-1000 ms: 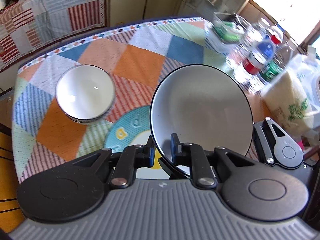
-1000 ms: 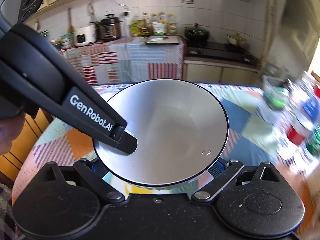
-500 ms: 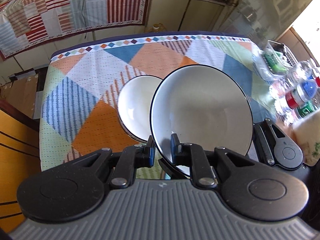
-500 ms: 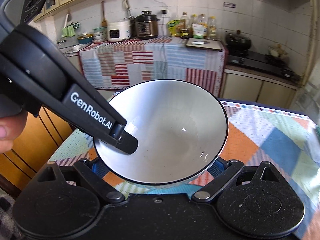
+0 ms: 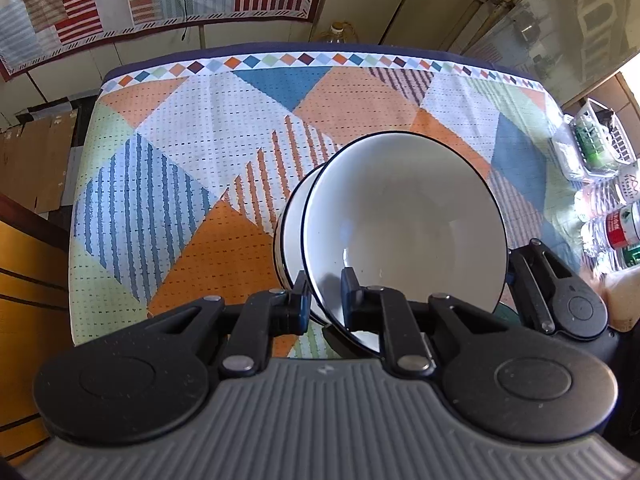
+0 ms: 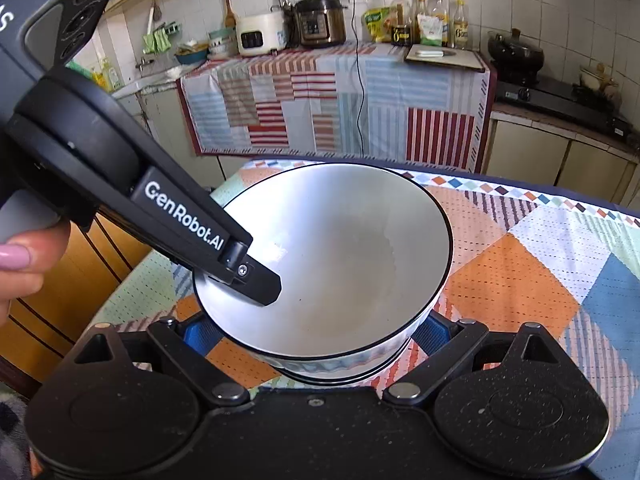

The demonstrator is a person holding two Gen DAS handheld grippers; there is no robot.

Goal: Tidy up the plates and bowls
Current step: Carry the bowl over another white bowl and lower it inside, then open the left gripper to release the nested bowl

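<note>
My left gripper (image 5: 325, 300) is clamped tight on the near rim of the white bowl (image 5: 404, 224) w/ the dark edge line: one finger sits inside the bowl, the other outside, rim pinched between them, at lower centre of the left wrist view. Bowl is tilted up toward the cam, mouth facing me. Behind it and to its left I see a second white bowl (image 5: 294, 220), same dark rim, mostly covered by the held one; can't tell if they touch. My right gripper (image 6: 316, 330) is wide apart, blue pads at either side of the bowl's lower wall at bottom centre of the right wrist view; pads look just beside the wall, but contact isn't clear, so I'd call it not gripping. In that view the left gripper comes in from the upper left as a black arm marked GenRobot.AI, slanting down w/ its tip inside the bowl. The person's left hand (image 6: 18, 266) shows at the left edge, pink nail visible, around the handle. Under the held bowl in the right view there's another rim peeking out, prob. the second bowl, so the held one hangs right over it. All of this is over the patchwork tablecloth (image 5: 192, 184), orange, blue & striped patches. Water bottles (image 5: 616, 228) stand at the right edge of the left view, well apart from the bowls.
</note>
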